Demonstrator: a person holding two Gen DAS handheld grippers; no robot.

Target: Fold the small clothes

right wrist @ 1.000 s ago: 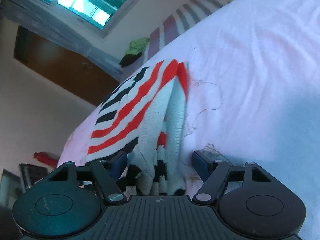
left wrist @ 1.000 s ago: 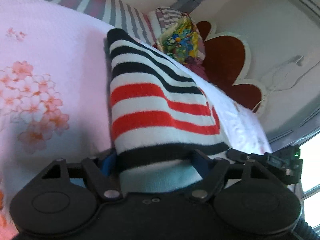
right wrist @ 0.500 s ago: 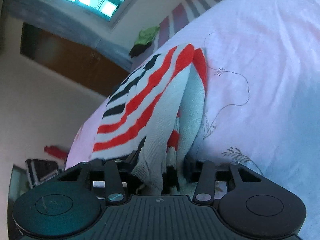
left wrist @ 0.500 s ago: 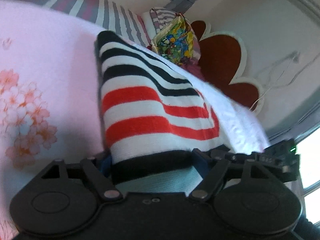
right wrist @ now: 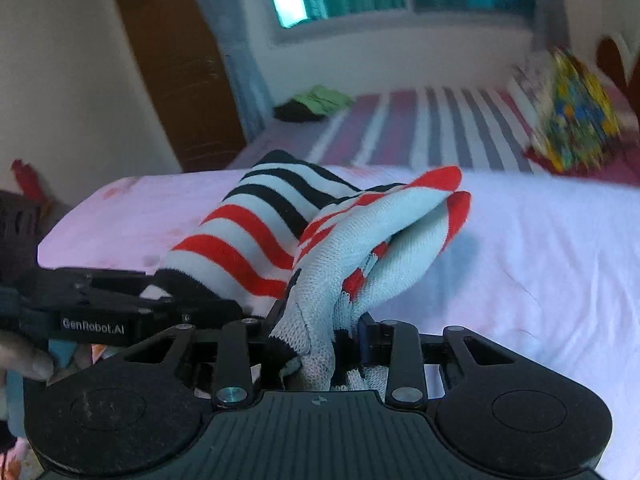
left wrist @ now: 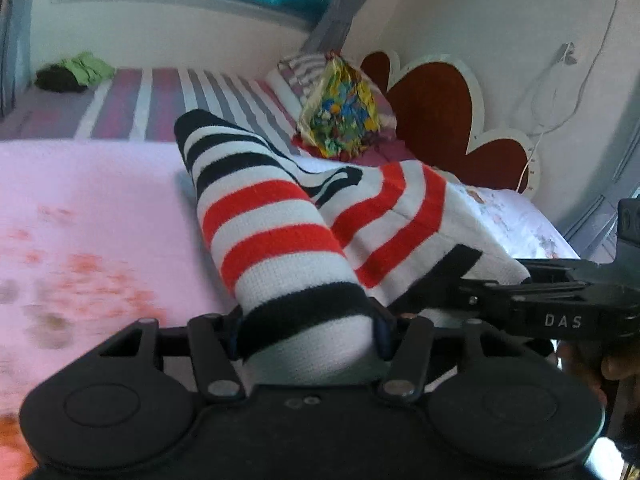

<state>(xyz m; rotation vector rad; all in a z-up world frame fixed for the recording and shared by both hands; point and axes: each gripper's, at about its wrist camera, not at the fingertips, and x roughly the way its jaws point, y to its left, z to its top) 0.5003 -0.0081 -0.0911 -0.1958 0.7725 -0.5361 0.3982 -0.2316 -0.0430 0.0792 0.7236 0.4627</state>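
The striped knit garment (left wrist: 280, 236) runs from the lower centre of both wrist views up toward mid-frame, its near end raised off the pink bed sheet (left wrist: 100, 200). The left gripper (left wrist: 308, 328) has just been closing and its fingers are clamped on one near corner, while the right gripper (right wrist: 316, 336) has likewise just been closing and pinches a bunched wad of the other. The fold looks only begun: the held edge is not yet laid over the far part or smoothed flat.
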